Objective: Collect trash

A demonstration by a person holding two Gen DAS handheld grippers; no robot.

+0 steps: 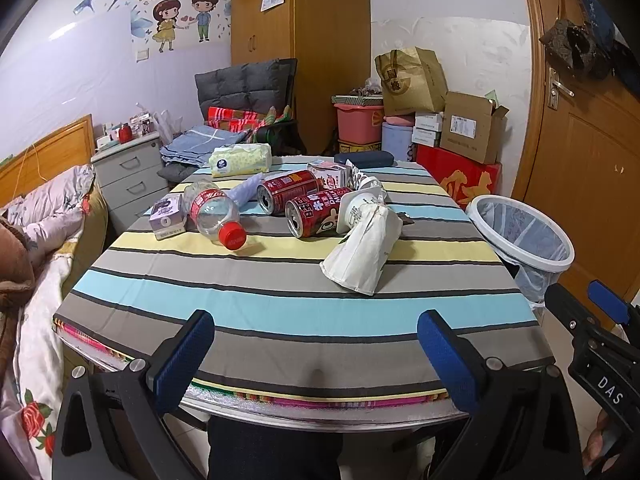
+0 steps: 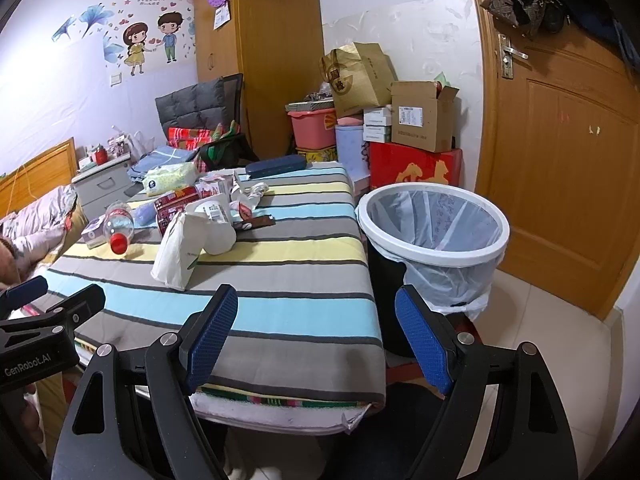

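- Left gripper (image 1: 316, 352): level at the near edge of the striped table (image 1: 280, 312), fingers spread wide, nothing between them, aimed at the litter.
- Mid-table: plastic bottle (image 1: 214, 216) on its side, two red cans (image 1: 308, 208) beside it, crumpled paper bag (image 1: 364, 252) nearest.
- Right gripper (image 2: 316, 340): also low at the table's near corner, fingers wide apart and empty.
- Lined trash bin (image 2: 432, 232): on the floor, just right of the table.
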